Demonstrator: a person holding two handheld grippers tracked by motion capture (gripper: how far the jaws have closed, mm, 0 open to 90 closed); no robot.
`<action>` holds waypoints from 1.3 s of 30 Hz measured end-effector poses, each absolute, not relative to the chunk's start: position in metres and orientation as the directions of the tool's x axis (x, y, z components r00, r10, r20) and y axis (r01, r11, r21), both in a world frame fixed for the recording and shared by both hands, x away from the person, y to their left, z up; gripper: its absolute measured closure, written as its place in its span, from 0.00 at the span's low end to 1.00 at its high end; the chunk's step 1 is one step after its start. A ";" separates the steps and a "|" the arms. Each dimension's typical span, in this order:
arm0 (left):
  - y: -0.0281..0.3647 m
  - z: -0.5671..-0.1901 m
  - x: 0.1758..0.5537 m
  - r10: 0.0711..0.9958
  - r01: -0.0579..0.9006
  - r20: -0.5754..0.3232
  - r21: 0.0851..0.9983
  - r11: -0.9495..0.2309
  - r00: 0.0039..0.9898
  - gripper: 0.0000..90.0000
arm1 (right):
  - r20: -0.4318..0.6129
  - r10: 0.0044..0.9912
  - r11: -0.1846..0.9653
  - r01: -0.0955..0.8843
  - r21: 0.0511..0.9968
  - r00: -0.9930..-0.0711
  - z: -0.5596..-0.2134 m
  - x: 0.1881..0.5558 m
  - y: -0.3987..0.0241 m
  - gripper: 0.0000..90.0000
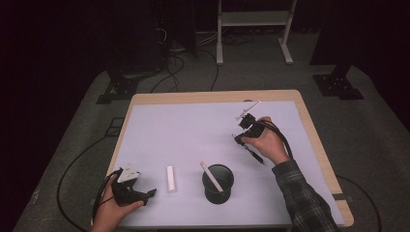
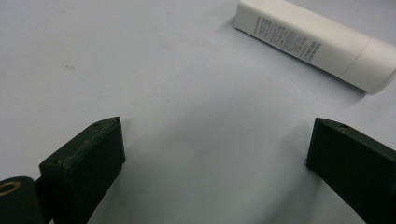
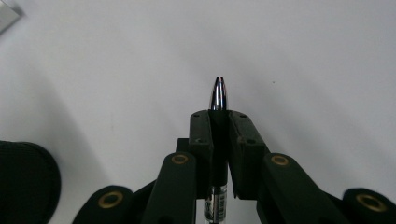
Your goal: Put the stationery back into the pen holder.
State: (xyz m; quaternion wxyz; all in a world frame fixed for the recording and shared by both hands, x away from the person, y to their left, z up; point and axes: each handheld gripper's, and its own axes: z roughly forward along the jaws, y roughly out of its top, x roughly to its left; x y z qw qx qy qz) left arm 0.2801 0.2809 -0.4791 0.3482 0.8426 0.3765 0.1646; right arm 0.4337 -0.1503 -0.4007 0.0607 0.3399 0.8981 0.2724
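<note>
Right tongs (image 3: 218, 122) clamped on a pen (image 3: 218, 95), lifted off the tabletop (image 1: 183, 130), likely bound for the black cup (image 1: 218, 183); left tongs (image 2: 215, 154) wide open, empty, near the white tube (image 2: 317, 44).

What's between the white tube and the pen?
In the high view, the black cup with a white stick stands between the tube and the pen.
</note>
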 end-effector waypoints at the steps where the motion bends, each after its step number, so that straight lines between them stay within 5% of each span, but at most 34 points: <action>1: 0.281 -0.479 0.280 0.749 0.520 0.015 0.711 -0.474 0.663 0.04 | 0.080 0.646 0.615 0.579 0.536 -0.759 -0.400 0.432 -0.151 0.89; 39: 0.281 -0.479 0.280 0.752 0.523 0.010 0.712 -0.468 0.660 0.03 | 0.134 0.608 0.408 0.453 0.793 -0.783 -0.373 0.363 -0.187 0.89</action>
